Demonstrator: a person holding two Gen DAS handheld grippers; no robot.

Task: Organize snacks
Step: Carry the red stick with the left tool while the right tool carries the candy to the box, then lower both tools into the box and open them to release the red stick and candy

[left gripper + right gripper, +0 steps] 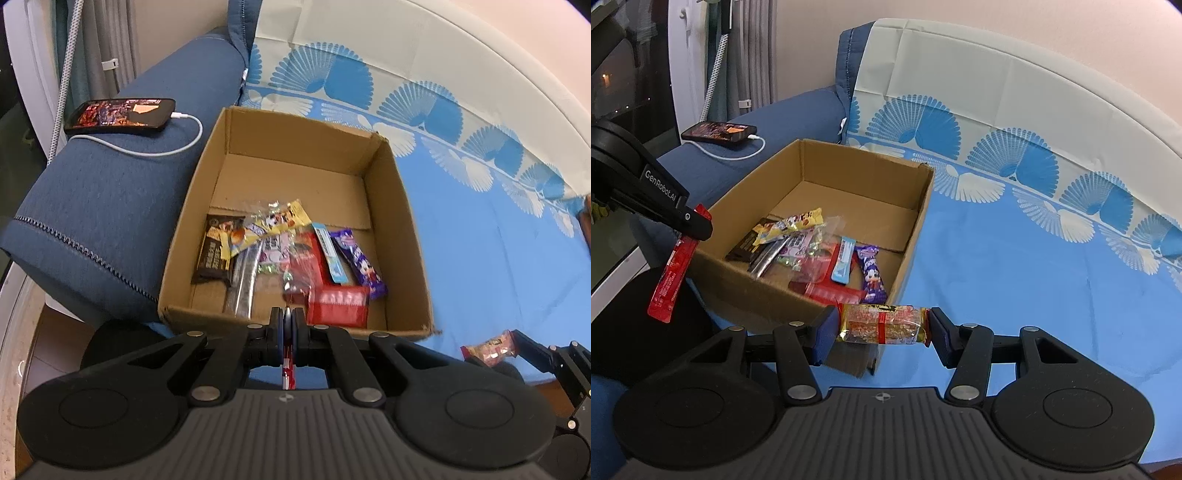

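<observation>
The cardboard box sits on the blue fan-patterned sheet, pushed up against the sofa arm, most likely so that it stays put and both hands can reach over its near wall. Its snack pile is bunched toward the near end, which suggests packets get dropped just past the rim; the far half of the floor is bare cardboard. The left gripper is clamped tight on a thin red sachet, pinched at its top end so that it hangs loose outside the box's near-left corner (a light, floppy thing, so an edge pinch seems enough). The right gripper holds a clear-wrapped rice cracker bar endwise between its 2 fingers, pads pressing on the sealed ends rather than on the brittle middle, just in front of the box's near corner. Both snacks are outside the box, so 2 drops look to remain. A phone on its white cable lies on the sofa arm, well apart from the work.
</observation>
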